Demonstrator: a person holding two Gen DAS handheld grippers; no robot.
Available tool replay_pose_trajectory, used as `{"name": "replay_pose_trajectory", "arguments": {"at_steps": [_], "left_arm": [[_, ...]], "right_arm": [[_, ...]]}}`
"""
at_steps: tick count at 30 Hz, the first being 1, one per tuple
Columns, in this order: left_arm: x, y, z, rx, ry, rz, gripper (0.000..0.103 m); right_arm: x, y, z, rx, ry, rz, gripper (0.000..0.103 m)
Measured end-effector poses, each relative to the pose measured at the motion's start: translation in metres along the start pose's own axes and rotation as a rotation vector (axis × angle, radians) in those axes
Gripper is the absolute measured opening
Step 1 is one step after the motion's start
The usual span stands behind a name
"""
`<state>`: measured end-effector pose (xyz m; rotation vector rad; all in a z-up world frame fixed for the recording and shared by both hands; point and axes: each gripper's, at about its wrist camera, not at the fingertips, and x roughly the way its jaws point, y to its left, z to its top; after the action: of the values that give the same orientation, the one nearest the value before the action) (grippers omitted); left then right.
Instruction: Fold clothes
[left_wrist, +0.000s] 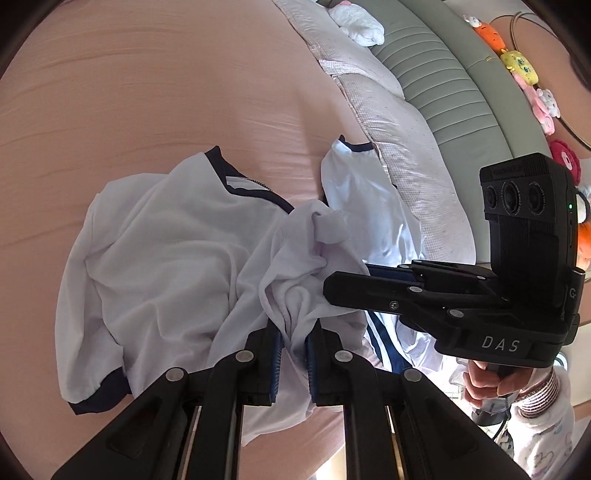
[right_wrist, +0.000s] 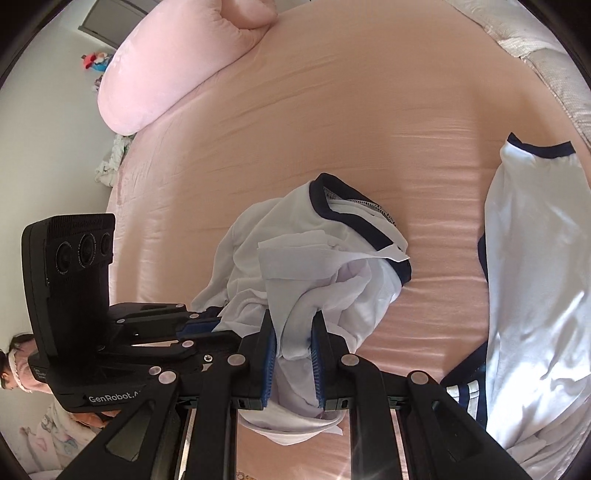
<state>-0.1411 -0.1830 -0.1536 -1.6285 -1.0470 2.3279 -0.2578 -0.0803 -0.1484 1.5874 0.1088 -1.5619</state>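
Note:
A white T-shirt with navy trim (left_wrist: 166, 240) lies bunched on the pink bed sheet (left_wrist: 147, 92). My left gripper (left_wrist: 293, 343) is shut on a gathered fold of its white cloth. My right gripper (right_wrist: 293, 350) is shut on the same T-shirt (right_wrist: 317, 251), close beside the left one. The right gripper (left_wrist: 332, 291) reaches in from the right in the left wrist view, its tips buried in the cloth. In the right wrist view the left gripper (right_wrist: 207, 325) comes in from the left. A second white garment with navy stripes (right_wrist: 532, 277) lies to the right, also seen as a white garment (left_wrist: 365, 206).
A pink pillow (right_wrist: 173, 70) lies at the bed's far left. A grey-white quilt (left_wrist: 402, 129) and a grey headboard (left_wrist: 443, 74) run along the right, with plush toys (left_wrist: 517, 62) beyond. A person's hand (left_wrist: 487, 380) in a patterned sleeve holds the right gripper's handle.

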Motion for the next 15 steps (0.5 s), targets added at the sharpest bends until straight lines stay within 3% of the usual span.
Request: {"name": "replay_pose_trajectory", "arguments": {"at_steps": [7, 12, 14, 15], "left_arm": [[0.015, 0.011, 0.014, -0.019, 0.112, 0.047, 0.01], [0.025, -0.001, 0.025, 0.046, 0.167, 0.128, 0.01], [0.028, -0.004, 0.027, 0.06, 0.191, 0.146, 0.01], [0.03, -0.005, 0.027, 0.079, 0.202, 0.161, 0.01]], "right_arm": [[0.008, -0.001, 0.028, 0.028, 0.027, -0.016, 0.016], [0.008, -0.008, 0.033, 0.029, 0.047, -0.016, 0.016], [0.005, -0.01, 0.03, 0.015, 0.053, -0.039, 0.025], [0.003, -0.01, 0.027, 0.002, 0.051, -0.048, 0.043]]}}
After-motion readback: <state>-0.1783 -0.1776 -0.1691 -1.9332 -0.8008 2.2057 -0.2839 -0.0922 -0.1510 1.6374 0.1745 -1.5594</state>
